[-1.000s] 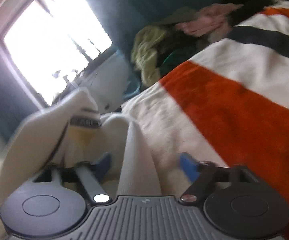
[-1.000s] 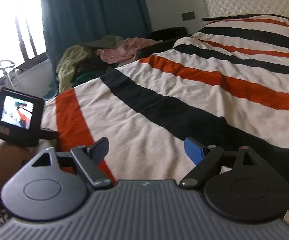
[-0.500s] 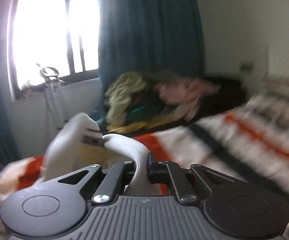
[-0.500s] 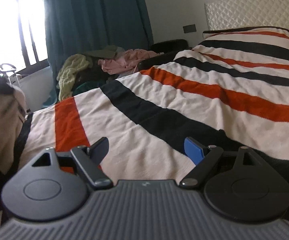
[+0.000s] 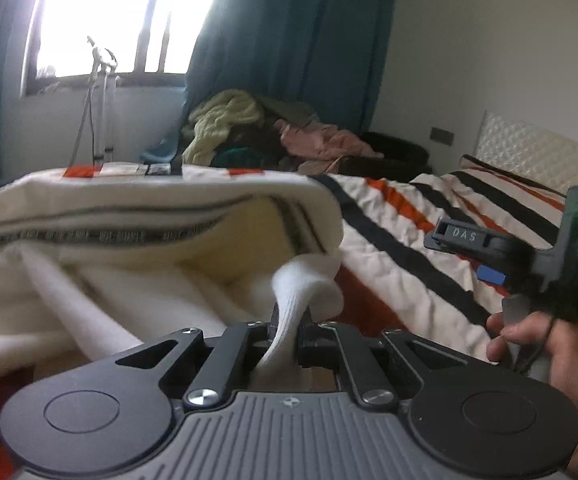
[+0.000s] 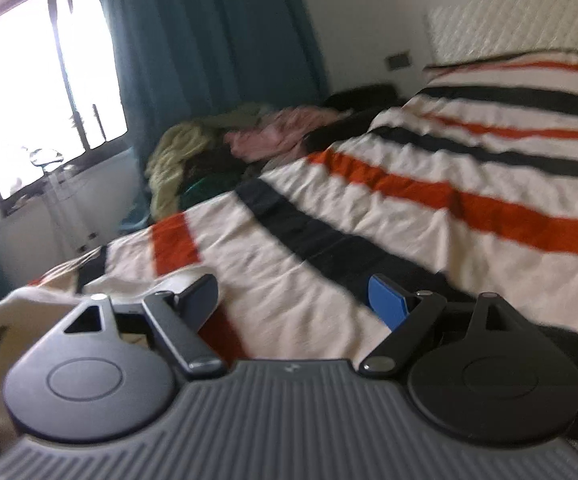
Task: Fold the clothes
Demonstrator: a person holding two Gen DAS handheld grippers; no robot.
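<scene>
A heap of unfolded clothes (image 5: 249,128) lay beyond the striped blanket (image 5: 401,240) at center frame. The cream garment (image 5: 137,240) filled the left wrist view's left half, its far end cut off. The left gripper (image 5: 289,332) was clamped on its white fold; the right gripper (image 6: 293,300) stood apart, empty.

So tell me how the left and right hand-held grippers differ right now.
The left hand-held gripper is shut on a fold of the white garment; the right hand-held gripper is open and holds nothing. The left's fingers are hidden by cloth; the right's blue pad shows, above the striped blanket. Both share the same black and grey build.
</scene>
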